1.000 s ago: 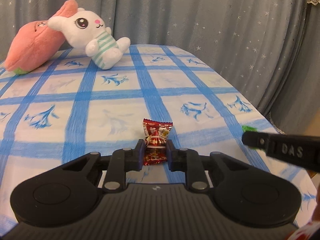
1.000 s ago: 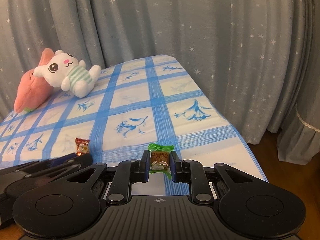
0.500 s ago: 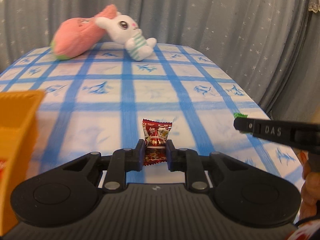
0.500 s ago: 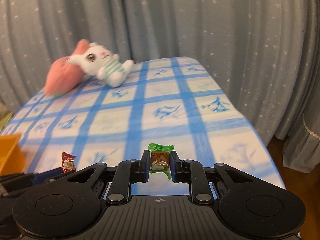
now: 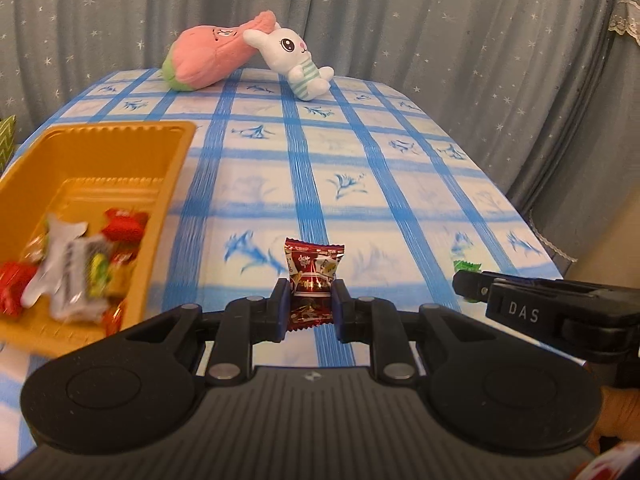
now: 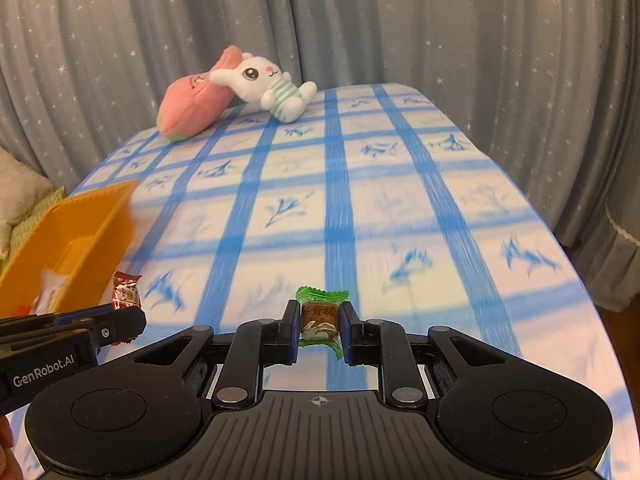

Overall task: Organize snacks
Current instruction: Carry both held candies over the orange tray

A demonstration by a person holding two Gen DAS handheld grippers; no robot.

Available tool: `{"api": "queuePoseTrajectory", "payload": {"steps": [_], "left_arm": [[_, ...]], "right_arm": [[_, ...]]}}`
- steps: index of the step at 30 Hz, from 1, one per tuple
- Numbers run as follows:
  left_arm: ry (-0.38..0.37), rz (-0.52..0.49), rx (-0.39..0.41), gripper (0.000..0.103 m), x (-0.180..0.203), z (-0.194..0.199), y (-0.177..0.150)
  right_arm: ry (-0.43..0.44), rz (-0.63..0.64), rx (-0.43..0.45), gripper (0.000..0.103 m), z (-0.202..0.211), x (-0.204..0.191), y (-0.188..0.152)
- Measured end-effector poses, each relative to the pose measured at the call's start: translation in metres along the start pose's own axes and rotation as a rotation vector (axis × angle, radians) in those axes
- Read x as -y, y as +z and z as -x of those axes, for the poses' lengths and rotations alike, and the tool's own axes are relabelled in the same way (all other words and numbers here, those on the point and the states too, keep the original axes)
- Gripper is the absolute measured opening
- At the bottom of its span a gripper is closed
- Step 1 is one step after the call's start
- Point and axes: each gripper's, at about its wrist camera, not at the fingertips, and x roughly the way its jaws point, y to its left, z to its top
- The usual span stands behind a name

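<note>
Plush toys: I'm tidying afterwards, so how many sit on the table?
2: a pink plush at the table's far end and a white bunny leaning on it. None look hidden.

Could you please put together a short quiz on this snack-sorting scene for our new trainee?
1. True or false: the left tool holds a red candy.
2. What colour is the candy in the right tool?
A. green
B. blue
C. yellow
3. Fill in: the orange tray already holds several ____.

Key:
1. True
2. A
3. Snacks
</note>
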Motion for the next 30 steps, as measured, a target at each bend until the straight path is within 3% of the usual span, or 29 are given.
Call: {"api": "queuePoseTrajectory", "payload": {"steps": [14,30], "left_arm": [[0.002,0.006,0.022,0.019,-0.007,0.07,-0.024],[0.024,0.032,0.057,0.019,-0.022,0.104,-0.023]], "right_arm": [[0.002,0.03,0.012,0.02,0.066,-0.032,-0.033],[0.059,0.089,0.034,0.02,0.083,-0.066,-0.03]]}}
